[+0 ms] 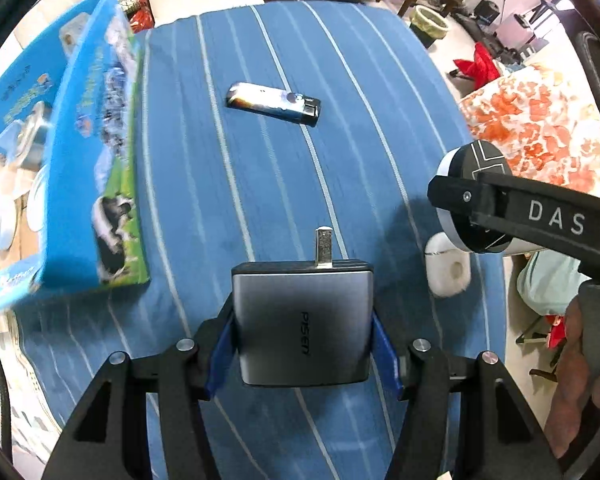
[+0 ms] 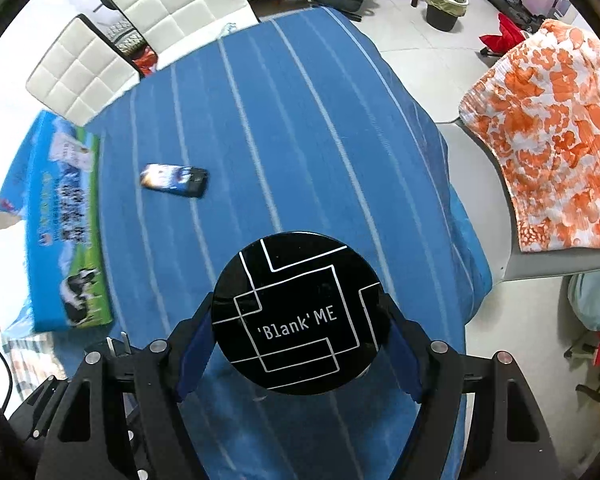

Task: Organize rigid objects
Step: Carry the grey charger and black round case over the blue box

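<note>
My left gripper [image 1: 303,330] is shut on a grey PISEN charger [image 1: 302,320] with its prong pointing forward, held above the blue striped tablecloth [image 1: 340,80]. My right gripper [image 2: 300,338] is shut on a round black compact [image 2: 300,312] marked 'Blank' ME; it also shows in the left wrist view [image 1: 474,196], at the right. A lighter [image 1: 274,103] with a dark printed body lies on the cloth ahead; in the right wrist view [image 2: 175,180] it lies at the left. A small white case [image 1: 448,266] lies near the cloth's right edge.
A blue milk carton box [image 1: 100,160] with a cow picture stands at the table's left, also in the right wrist view [image 2: 66,232]. White padded chairs [image 2: 140,28] stand behind the table. An orange-patterned cloth [image 2: 552,140] covers a chair at the right. A bin [image 2: 444,6] stands on the floor.
</note>
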Demonstrator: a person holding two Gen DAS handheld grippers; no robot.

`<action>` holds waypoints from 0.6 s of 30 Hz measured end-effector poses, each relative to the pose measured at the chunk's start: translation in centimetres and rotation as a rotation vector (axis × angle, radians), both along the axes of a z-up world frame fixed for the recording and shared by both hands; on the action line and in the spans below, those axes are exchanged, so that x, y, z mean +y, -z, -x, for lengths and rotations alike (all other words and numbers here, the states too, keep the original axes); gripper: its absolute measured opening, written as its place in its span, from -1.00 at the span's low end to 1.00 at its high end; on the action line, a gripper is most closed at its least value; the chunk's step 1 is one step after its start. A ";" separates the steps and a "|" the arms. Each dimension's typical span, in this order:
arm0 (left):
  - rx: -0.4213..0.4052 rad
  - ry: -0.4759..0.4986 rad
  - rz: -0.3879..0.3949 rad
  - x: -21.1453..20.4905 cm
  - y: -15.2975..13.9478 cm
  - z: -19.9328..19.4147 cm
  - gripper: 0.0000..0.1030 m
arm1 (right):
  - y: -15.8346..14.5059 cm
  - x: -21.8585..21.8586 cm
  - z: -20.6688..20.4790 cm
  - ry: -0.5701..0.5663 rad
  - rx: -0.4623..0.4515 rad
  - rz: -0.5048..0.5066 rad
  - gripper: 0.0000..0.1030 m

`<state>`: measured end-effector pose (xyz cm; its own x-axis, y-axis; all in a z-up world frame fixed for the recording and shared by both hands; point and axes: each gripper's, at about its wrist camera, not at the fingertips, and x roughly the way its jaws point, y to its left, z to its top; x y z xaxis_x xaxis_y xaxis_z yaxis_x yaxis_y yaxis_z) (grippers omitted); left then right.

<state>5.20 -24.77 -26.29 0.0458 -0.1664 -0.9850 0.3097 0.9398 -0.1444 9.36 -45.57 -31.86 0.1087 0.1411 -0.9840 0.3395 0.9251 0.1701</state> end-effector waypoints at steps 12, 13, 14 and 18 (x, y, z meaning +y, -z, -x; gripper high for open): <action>-0.155 -0.061 0.099 6.2 -9.9 -0.2 0.10 | -10.4 7.8 -0.9 -0.090 -0.173 -0.099 0.51; -0.180 -0.081 0.104 7.7 -11.0 -0.3 0.10 | -11.1 8.8 -1.2 -0.102 -0.187 -0.110 0.51; -0.196 -0.092 0.103 8.4 -11.7 -0.6 0.10 | -12.2 10.5 -1.7 -0.126 -0.204 -0.123 0.51; -0.256 -0.150 0.077 12.6 -13.6 -1.6 0.10 | -14.4 16.1 -3.2 -0.196 -0.243 -0.140 0.51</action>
<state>6.81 -12.20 -12.69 0.3204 -0.2129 -0.9230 0.2040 0.9671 -0.1522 12.55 -29.47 -17.41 0.2948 0.3142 -0.9024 0.0915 0.9308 0.3540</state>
